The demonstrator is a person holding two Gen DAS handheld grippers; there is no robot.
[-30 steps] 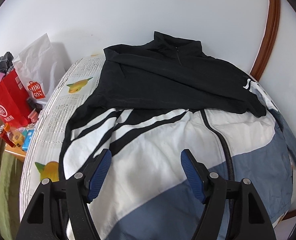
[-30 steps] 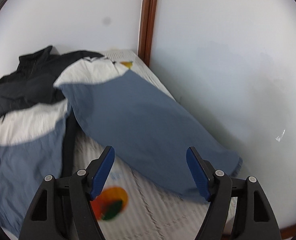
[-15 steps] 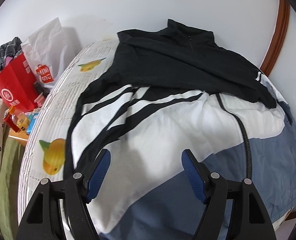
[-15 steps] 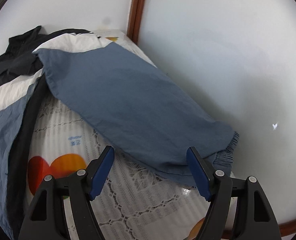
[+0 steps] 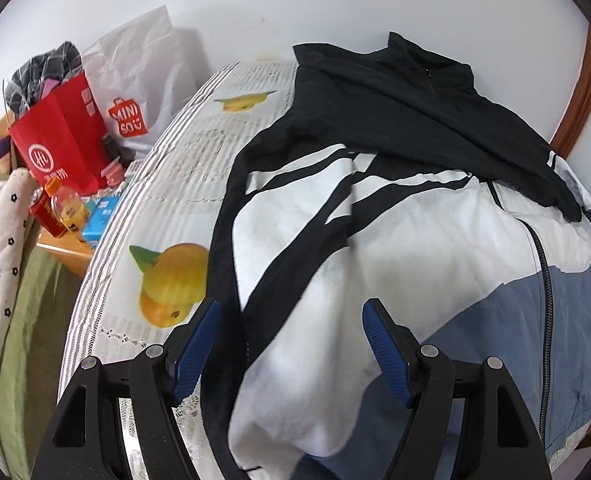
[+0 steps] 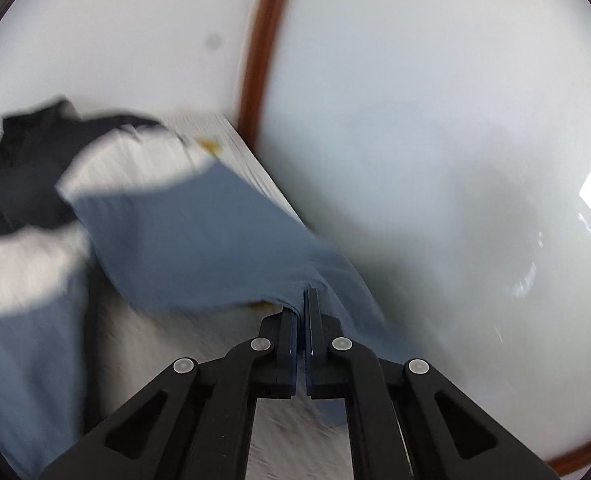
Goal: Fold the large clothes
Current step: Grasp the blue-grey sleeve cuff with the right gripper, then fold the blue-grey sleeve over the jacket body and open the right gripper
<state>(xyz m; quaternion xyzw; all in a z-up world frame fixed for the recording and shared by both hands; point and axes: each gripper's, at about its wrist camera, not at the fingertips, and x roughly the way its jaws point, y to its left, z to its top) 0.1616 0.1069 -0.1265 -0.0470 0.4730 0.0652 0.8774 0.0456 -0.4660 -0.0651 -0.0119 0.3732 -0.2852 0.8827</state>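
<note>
Right wrist view: right tool [image 6: 300, 312] pinched tight on blue jacket sleeve [image 6: 199, 240], low beside wall. Left tool [image 5: 289, 354] spread wide, hovering over jacket [image 5: 375, 248] on bed [image 5: 183, 184].

Right claw [image 6: 301, 300] clamped on blue sleeve [image 6: 199, 240], white wall [image 6: 435, 140] beside

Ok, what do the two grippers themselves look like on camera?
Both match: the left gripper and right gripper have matte black frames with triangular cut-outs and round silver pivot screws. The fingers carry blue, finely ribbed pads. No cables or markings show.
</note>
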